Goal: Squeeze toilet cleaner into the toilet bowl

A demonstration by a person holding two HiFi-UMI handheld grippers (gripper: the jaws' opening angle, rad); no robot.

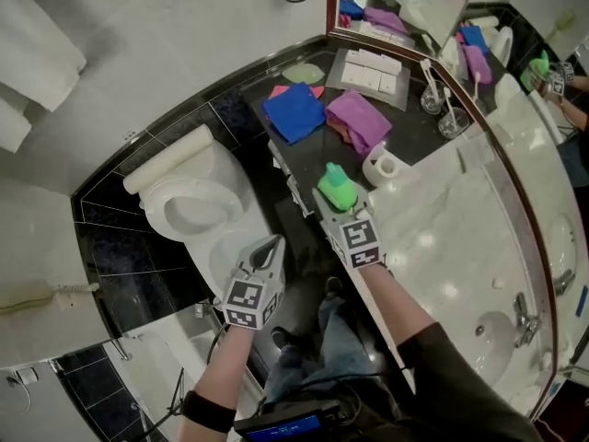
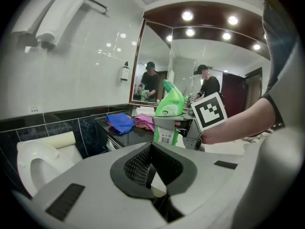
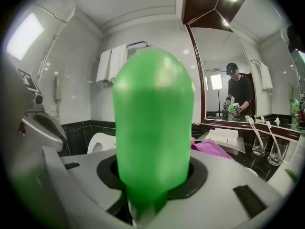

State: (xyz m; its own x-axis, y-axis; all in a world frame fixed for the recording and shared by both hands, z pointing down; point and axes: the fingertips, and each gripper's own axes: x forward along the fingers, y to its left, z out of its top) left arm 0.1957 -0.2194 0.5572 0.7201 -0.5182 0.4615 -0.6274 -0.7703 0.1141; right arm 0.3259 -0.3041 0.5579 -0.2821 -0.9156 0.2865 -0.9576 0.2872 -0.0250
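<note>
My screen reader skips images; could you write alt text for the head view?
The right gripper holds a green cleaner bottle; the left gripper, shut and empty, hangs near the white toilet. A blue cloth and a purple cloth lie on the dark counter.

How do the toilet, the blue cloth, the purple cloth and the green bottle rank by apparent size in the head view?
1. toilet
2. blue cloth and purple cloth: they look alike, so I do not rank them
3. green bottle, smallest, although nearer the camera
</note>
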